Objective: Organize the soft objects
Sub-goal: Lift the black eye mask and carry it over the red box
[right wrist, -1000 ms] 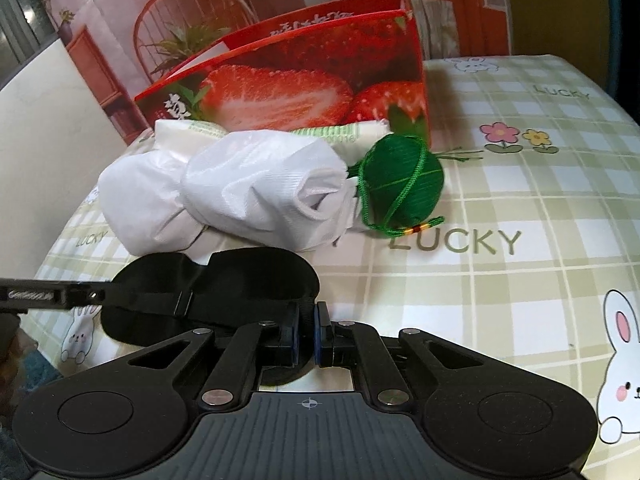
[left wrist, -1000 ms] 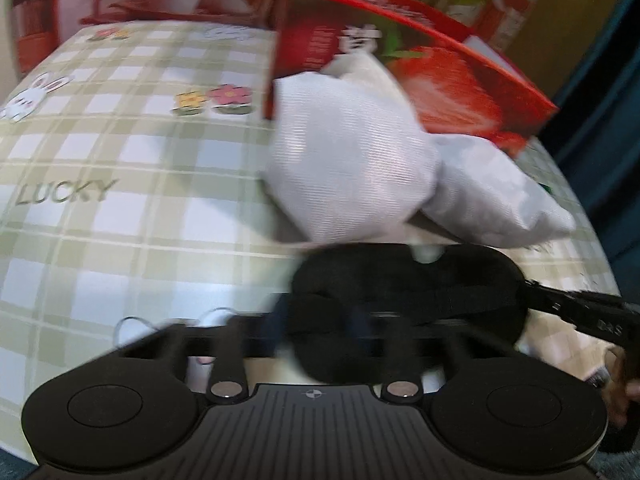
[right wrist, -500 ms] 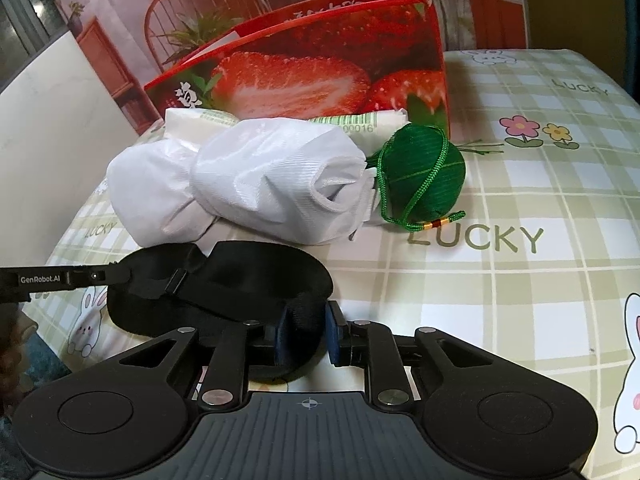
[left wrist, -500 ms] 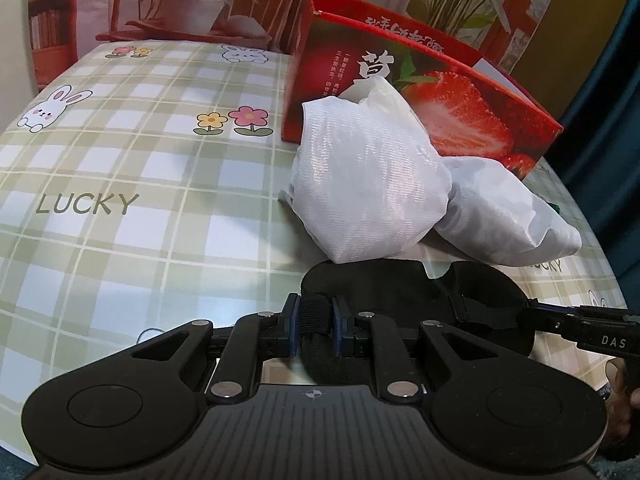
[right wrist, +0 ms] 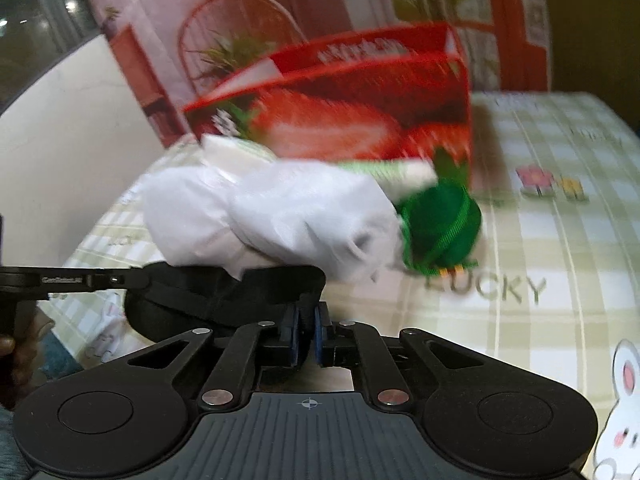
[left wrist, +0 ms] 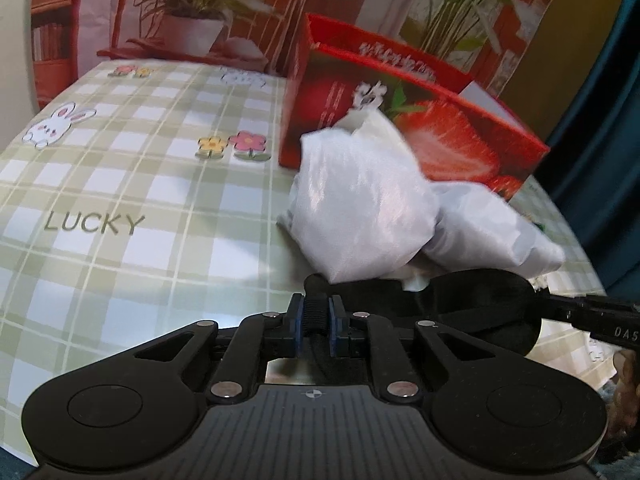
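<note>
Backdrop w/ printed potted plants and a red chair stands behind a surface (left wrist: 132,184) covered in a green-and-white checked cloth w/ rabbits, flowers and "LUCKY" lettering. On it, toward the back, an open red cardboard box w/ strawberry print (left wrist: 460,140). Just in front of the box, touching it, two crumpled white fabric bundles (left wrist: 360,208) leaning on each other; in the right wrist view a round green fabric pouch w/ green cord (right wrist: 440,228) sits beside them, and a white pack w/ green stripes is partly hidden behind.

Nearest the cameras lies a black soft eye mask w/ strap (left wrist: 480,304), flat on the surface, its far edge tucked under the white bundles.

Left gripper (left wrist: 318,320) points down at a slant toward the surface, angled forward; jaws closing, blue pads pinching the mask's ribbed black strap at its left end. Right gripper (right wrist: 305,330) also slants down and forward; jaws together, clamped on a fold of the black mask at the opposite end. Each gripper's finger shows side-on in the other's view, reaching in level from the frame edge. A hand is partly visible at frame edge, blurred. Right wrist view is motion-blurred.
</note>
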Demonstrator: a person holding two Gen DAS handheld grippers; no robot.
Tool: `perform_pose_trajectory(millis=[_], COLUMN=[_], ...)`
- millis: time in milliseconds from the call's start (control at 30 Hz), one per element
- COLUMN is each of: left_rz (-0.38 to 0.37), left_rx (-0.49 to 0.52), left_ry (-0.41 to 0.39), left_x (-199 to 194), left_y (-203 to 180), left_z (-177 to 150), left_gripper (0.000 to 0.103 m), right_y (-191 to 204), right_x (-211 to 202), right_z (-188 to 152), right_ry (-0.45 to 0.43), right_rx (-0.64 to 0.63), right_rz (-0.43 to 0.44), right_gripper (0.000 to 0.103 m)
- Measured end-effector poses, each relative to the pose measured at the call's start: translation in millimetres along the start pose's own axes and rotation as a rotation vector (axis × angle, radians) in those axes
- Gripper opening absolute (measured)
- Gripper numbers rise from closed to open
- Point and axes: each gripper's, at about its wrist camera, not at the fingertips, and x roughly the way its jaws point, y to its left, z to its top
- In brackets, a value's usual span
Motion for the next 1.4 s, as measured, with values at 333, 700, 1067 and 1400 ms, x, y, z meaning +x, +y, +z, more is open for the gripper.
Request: perform_pose_trajectory(millis=[333,700,1067,1400], left_rz=[-0.043,-0.048,-0.140,-0.173], left_rx=[-0.012,-0.014,-0.005,0.067], left_ry=[0.017,-0.006,-0.182,-0.325], left_x=[-6.6,-9.2,-56.1,-80.9], left_y=[-1.0,2.6,-7.4,-30.1], left_z=[-2.0,-2.5,19.9,78.4], left_gripper=[0.008,0.005,0.004,0.004], right_y=[26.1,10.5,16.9,15.7], right_x=[-23.8,-15.8,-39.6,-66.7], right_z=[32.3,12.9,33.0,78.3], right_ry=[-0.052,-0.004,-0.074,-0.216], right_rx=[-0.125,-0.045,-0.072,-0.086], right_rz=[0.100,0.056,0.121,0.129], right_gripper=[0.007,0.007,0.007,0.007])
